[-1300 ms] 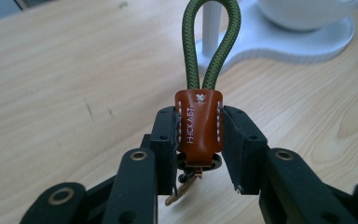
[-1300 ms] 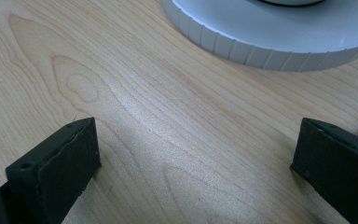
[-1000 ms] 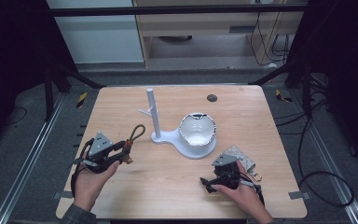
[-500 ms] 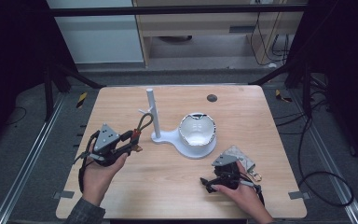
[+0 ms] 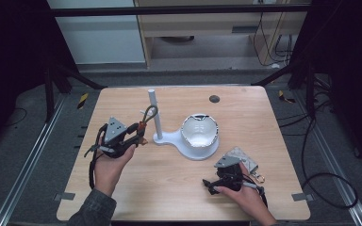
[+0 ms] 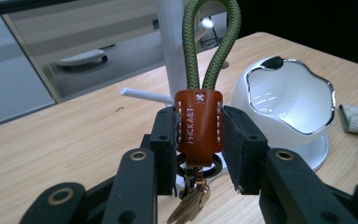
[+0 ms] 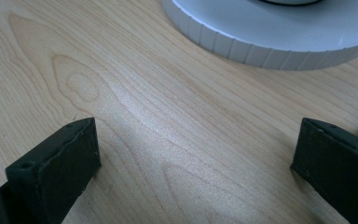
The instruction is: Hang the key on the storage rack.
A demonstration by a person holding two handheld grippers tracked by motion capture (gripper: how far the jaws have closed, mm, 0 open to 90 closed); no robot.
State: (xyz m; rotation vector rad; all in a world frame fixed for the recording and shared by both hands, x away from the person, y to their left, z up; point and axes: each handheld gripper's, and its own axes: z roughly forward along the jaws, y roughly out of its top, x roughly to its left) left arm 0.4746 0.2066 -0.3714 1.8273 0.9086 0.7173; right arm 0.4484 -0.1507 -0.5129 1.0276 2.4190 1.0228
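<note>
Left gripper [image 6: 199, 154] pinches the keychain [image 6: 199, 127] by its leather tab, cord loop [image 5: 149, 113] upright just left of the post [image 5: 154, 113] (centre frame); right gripper [image 7: 196, 154] spread wide.

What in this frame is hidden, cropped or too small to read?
- Keys under the keychain: left gripper view, cut off by the bottom edge and screened by the left gripper.
- White stand: right gripper view, top cropped by the upper edge.
- Small dark disc: high view, too small to identify.
- Patterned item: high view, partly behind the right gripper.
</note>
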